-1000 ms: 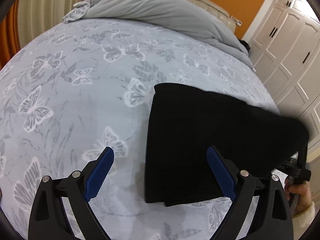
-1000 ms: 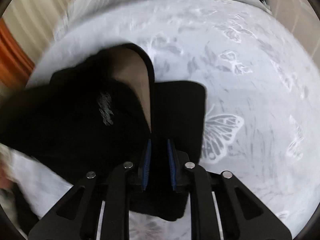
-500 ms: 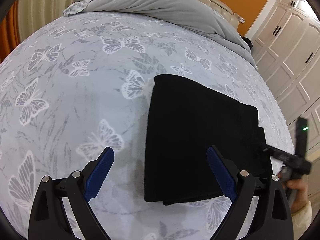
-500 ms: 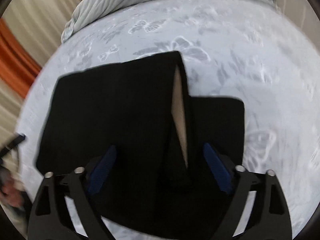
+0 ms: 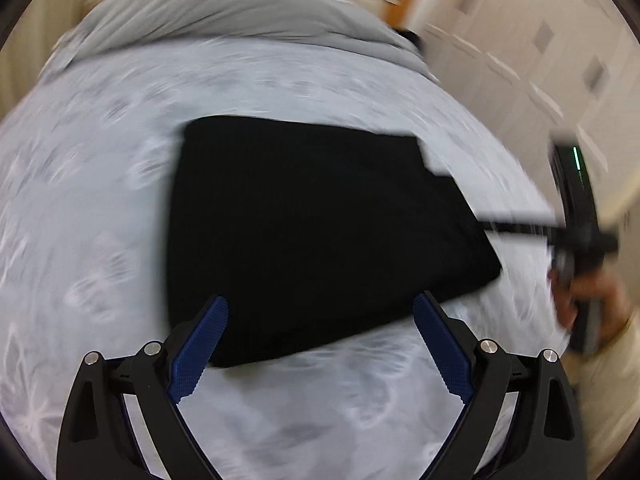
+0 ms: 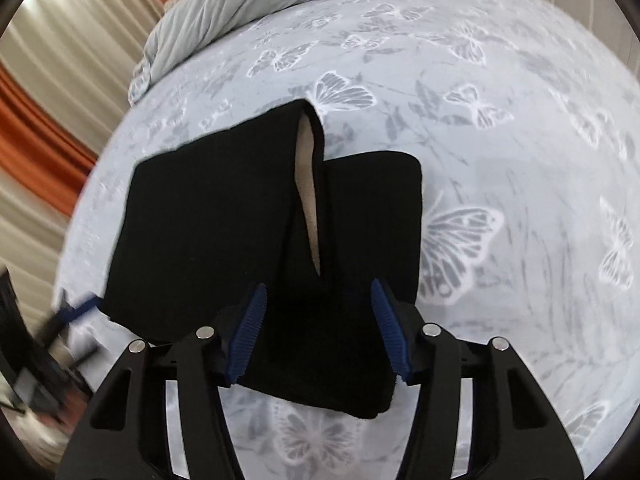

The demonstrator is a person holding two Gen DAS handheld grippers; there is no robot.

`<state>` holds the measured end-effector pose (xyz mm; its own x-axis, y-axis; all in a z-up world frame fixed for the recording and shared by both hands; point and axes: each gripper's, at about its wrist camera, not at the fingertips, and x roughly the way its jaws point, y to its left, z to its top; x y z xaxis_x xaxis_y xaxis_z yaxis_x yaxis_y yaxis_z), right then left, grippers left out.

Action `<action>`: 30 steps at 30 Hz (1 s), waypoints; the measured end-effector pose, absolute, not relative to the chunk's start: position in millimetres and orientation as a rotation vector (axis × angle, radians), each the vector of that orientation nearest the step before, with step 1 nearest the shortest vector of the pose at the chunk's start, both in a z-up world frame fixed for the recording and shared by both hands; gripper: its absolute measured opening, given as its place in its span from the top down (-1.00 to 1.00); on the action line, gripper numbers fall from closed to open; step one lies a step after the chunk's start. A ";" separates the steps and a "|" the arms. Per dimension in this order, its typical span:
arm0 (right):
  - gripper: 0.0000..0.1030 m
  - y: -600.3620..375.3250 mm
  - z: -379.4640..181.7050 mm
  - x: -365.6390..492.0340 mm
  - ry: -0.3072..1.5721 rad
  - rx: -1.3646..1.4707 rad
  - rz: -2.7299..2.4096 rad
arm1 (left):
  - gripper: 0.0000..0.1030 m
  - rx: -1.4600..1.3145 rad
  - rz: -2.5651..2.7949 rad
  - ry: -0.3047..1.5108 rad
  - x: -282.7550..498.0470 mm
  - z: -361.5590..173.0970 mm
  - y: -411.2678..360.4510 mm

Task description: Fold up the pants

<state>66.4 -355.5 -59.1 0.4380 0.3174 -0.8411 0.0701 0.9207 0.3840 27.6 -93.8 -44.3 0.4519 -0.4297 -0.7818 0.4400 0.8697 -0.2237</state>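
Observation:
The black pants (image 5: 312, 220) lie folded flat on the butterfly-print bedsheet (image 5: 80, 208). In the right wrist view the pants (image 6: 224, 232) show a raised fold with a beige lining slit (image 6: 308, 200) along its top. My left gripper (image 5: 320, 344) is open and empty, its blue pads over the near edge of the pants. My right gripper (image 6: 318, 332) is open and empty, straddling the near end of the raised fold. The right gripper also shows in the left wrist view (image 5: 576, 216), blurred, at the pants' right edge.
A grey duvet (image 5: 240, 12) is bunched at the head of the bed. White wardrobe doors (image 5: 540, 60) stand to the right. Beige and orange curtains (image 6: 36, 120) hang on the left. The bed's edge runs just past the pants on both near sides.
My right gripper let go of the pants and opened, and the lifted layer now lies flat. My left gripper moved right, over the pants' near edge; its view is blurred.

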 end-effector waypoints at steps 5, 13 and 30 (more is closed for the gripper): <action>0.01 -374.5 -63.4 71.9 1.110 0.538 0.185 | -0.78 0.287 -0.541 0.834 17.3 -60.8 -179.9; 0.08 -365.3 -64.4 74.5 1.114 0.521 0.291 | 0.37 0.053 -0.601 0.852 66.0 -73.3 -174.8; 0.68 -374.2 -70.7 41.6 1.229 0.470 0.170 | -0.19 -0.145 -0.674 0.935 74.8 -44.3 -157.0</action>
<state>41.6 -374.2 -70.7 0.3371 0.3734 -0.8642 0.1242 0.8923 0.4340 74.8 -157.0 -44.3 0.4067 -0.5931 -0.6948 0.4718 0.7877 -0.3961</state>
